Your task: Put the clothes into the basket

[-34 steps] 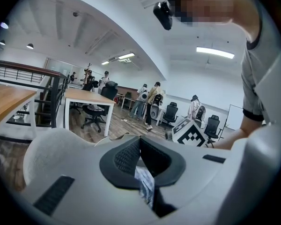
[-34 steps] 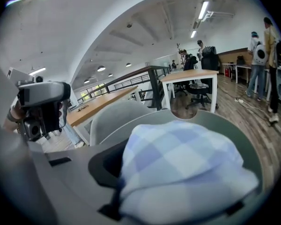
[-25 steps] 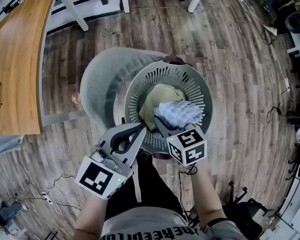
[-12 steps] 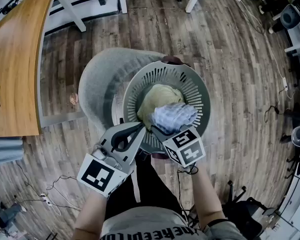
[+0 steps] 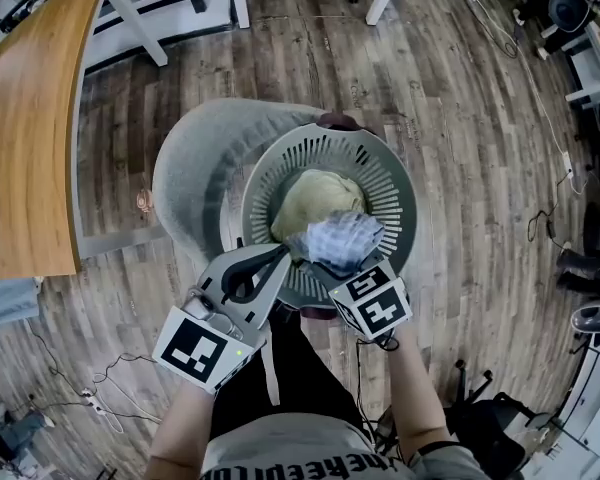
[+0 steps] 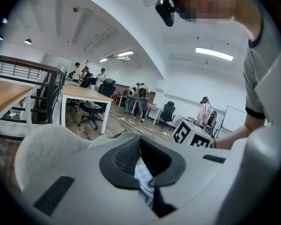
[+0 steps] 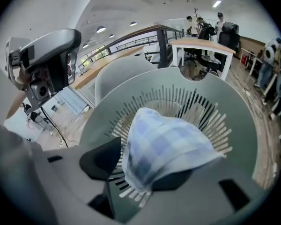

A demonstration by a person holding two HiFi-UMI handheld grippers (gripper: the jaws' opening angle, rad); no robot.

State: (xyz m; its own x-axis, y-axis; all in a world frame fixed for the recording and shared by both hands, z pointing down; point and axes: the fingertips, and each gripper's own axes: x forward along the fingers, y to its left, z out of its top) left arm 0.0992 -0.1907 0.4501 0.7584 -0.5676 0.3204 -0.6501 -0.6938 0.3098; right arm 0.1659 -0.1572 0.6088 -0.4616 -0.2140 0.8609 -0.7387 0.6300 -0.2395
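Observation:
A grey slotted basket [image 5: 400,183] stands on a grey padded seat, and a yellow-green garment [image 5: 315,196] lies inside it. My right gripper [image 5: 325,260] hangs over the basket's near rim. Its jaws have just been opening and stand apart. A blue checked cloth [image 5: 342,238] is still between them. In the right gripper view the checked cloth [image 7: 164,144] drapes over the right jaw above the basket [image 7: 131,93], and the left pad is clear of it. My left gripper [image 5: 280,256] rests by the near-left rim, its tips together and nothing gripped.
The grey padded seat [image 5: 195,158] shows past the basket's left side. A wooden table [image 5: 35,118] stands far left, with white table legs [image 5: 140,18] behind it. Cables [image 5: 100,388] lie on the plank floor at lower left. Office chairs are at the right edge.
My right gripper has moved left and down over the basket with the checked cloth, and its jaws have spread. The left gripper has stayed put.

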